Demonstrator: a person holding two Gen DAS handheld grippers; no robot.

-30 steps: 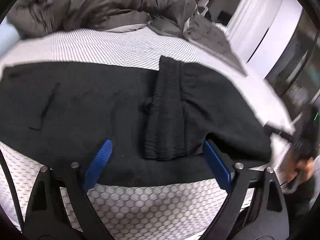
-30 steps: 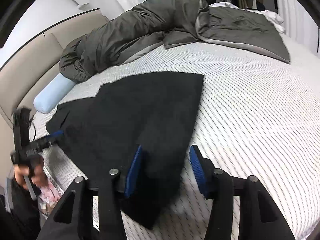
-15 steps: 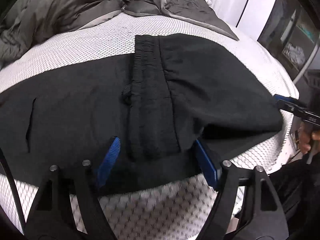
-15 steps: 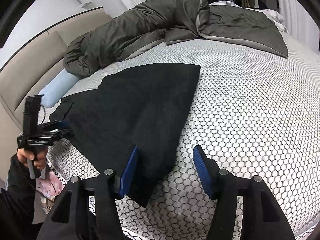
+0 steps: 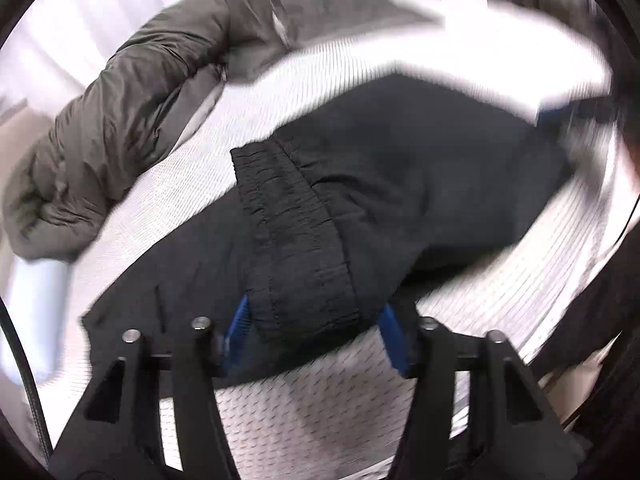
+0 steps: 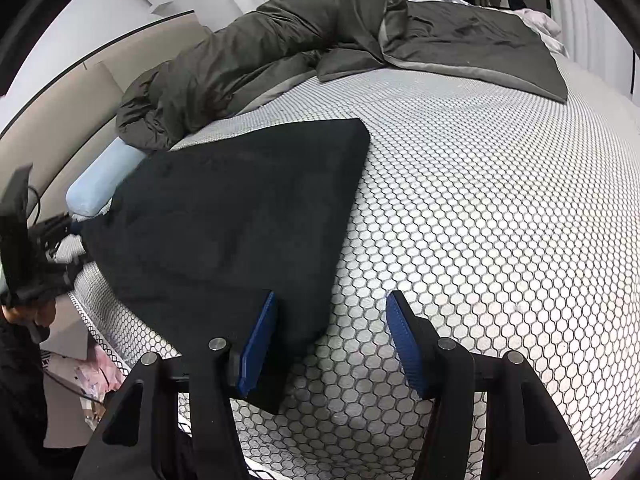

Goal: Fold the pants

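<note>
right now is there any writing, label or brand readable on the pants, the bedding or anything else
None can be read.
black pants: no label or print shows.
mattress cover: only a honeycomb pattern.
grey duvet: plain.
clutter on the floor: too small and blurred to read.

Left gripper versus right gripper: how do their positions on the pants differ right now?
The left gripper straddles the folded waistband end, with bunched fabric filling the gap between its blue pads; the right gripper sits at a flat corner of the pants, with mostly bare mattress between its pads. The left's jaws have just been closing; the right's stand apart. Both point down at the same black pants, neither visibly clamped.
</note>
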